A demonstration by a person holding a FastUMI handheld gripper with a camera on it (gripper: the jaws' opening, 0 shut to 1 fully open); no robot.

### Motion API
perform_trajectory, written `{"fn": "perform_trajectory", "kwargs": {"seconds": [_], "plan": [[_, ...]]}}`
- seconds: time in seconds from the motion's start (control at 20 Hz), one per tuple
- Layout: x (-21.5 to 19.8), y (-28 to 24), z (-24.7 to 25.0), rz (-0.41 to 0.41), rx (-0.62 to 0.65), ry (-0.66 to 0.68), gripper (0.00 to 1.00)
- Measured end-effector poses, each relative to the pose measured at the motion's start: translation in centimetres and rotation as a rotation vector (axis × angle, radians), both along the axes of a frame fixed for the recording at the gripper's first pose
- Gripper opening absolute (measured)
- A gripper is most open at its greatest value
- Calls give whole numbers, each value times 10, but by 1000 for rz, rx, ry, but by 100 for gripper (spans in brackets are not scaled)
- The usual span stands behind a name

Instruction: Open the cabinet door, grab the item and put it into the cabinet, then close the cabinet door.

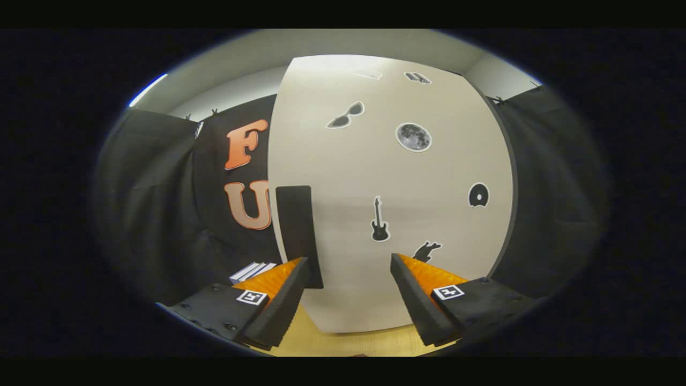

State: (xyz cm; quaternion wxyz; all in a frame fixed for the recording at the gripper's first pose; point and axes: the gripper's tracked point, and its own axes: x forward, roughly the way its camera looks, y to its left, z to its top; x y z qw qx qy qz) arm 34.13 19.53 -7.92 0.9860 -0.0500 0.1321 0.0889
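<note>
Cabinet door stands shut right ahead of me, a pale flat panel rising from the wooden tabletop. Its dark upright handle sits along the door's left edge, just beyond my left finger and almost in line with it. My gripper is spread wide, both fingers apart with nothing between them but the bare lower part of the door. Stickers dot the panel: a guitar straight ahead between my fingers, a dark animal shape just past my right finger, a moon higher up, sunglasses to its left, and a round dark mark toward the door's right edge. A small stack of white book-like things lies beside my left finger, near the black cloth wall.
</note>
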Motion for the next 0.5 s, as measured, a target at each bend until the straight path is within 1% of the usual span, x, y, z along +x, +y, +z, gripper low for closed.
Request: {"fn": "perform_trajectory", "kwargs": {"seconds": [0.3, 0.5], "plan": [[13, 5, -3, -6, 58, 45, 97], [15, 8, -5, -6, 55, 52, 97]]}}
